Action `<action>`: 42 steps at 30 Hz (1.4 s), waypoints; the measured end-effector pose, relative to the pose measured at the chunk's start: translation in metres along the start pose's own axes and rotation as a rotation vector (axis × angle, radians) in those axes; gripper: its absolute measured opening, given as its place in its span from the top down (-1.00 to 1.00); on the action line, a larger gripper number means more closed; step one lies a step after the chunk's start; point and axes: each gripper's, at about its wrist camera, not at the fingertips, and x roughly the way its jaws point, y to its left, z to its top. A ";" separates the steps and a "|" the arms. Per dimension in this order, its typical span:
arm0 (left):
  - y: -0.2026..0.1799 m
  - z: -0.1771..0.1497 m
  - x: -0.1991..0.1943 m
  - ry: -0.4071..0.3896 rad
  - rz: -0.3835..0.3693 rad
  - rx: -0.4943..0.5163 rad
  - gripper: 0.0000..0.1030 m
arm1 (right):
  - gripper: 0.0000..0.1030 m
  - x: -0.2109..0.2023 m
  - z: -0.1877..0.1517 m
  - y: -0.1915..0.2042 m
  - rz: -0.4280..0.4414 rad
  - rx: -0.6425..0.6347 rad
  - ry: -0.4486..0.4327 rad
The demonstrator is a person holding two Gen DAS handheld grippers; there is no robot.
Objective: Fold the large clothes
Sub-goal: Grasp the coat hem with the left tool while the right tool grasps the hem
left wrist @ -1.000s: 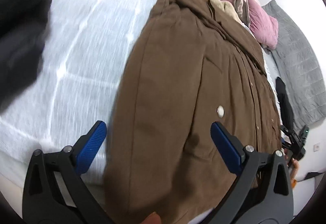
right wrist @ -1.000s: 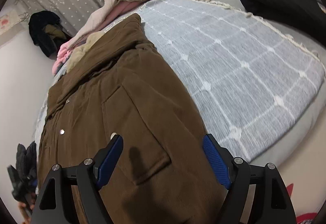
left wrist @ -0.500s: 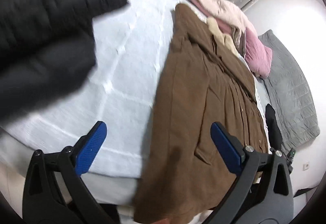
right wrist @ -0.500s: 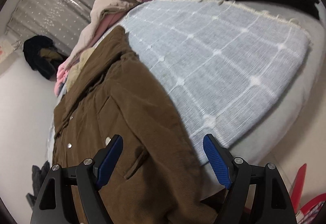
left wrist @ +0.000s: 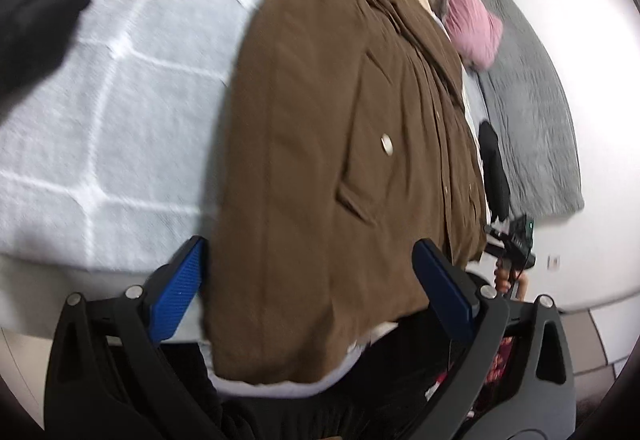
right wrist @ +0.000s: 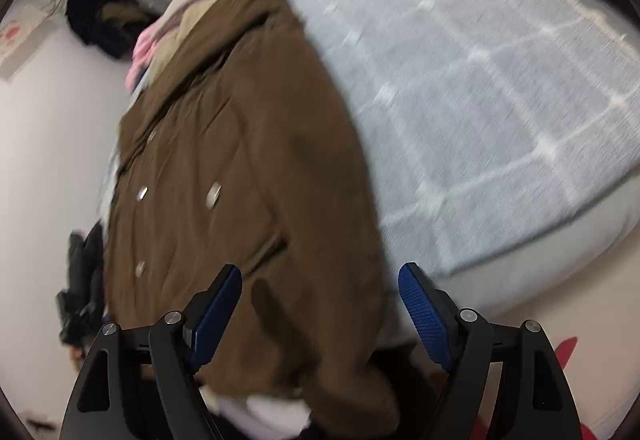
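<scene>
Left tongs (left wrist: pixel 306 278) and right tongs (right wrist: pixel 320 310), both agape, hover over brown coat (left wrist: pixel 320 144); only the left view shows the grey quilt (left wrist: pixel 532 112) beyond.

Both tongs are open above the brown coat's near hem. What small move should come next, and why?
Probably lower both tongs onto the hem and close. The left tongs and right tongs stand open, holding nothing, and the brown coat lies unfolded on the checked blanket.

The brown coat (left wrist: pixel 320 144) is showing a matt, soft woven cloth with shiny metal snaps (left wrist: pixel 386 142). The pale blue blanket (left wrist: pixel 120 88) is looking coarse and loosely woven. The gripper pads (right wrist: pixel 424 316) are showing ribbed blue plastic on matt black frames.
</scene>
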 end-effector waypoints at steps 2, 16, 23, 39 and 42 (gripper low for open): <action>-0.004 -0.003 0.003 0.017 0.015 0.014 -0.88 | -0.54 0.006 -0.006 0.006 0.033 -0.020 0.035; -0.072 0.004 0.005 0.054 0.062 0.149 0.70 | 0.72 -0.026 -0.016 0.068 0.004 -0.192 -0.118; -0.136 0.047 -0.044 -0.128 0.006 0.257 0.73 | 0.76 -0.066 0.011 0.134 0.006 -0.293 -0.275; -0.148 0.226 -0.061 -0.403 -0.031 0.102 0.75 | 0.80 -0.061 0.169 0.165 0.024 -0.136 -0.462; -0.134 0.263 -0.048 -0.424 -0.020 0.055 0.75 | 0.80 -0.048 0.206 0.154 0.034 -0.092 -0.476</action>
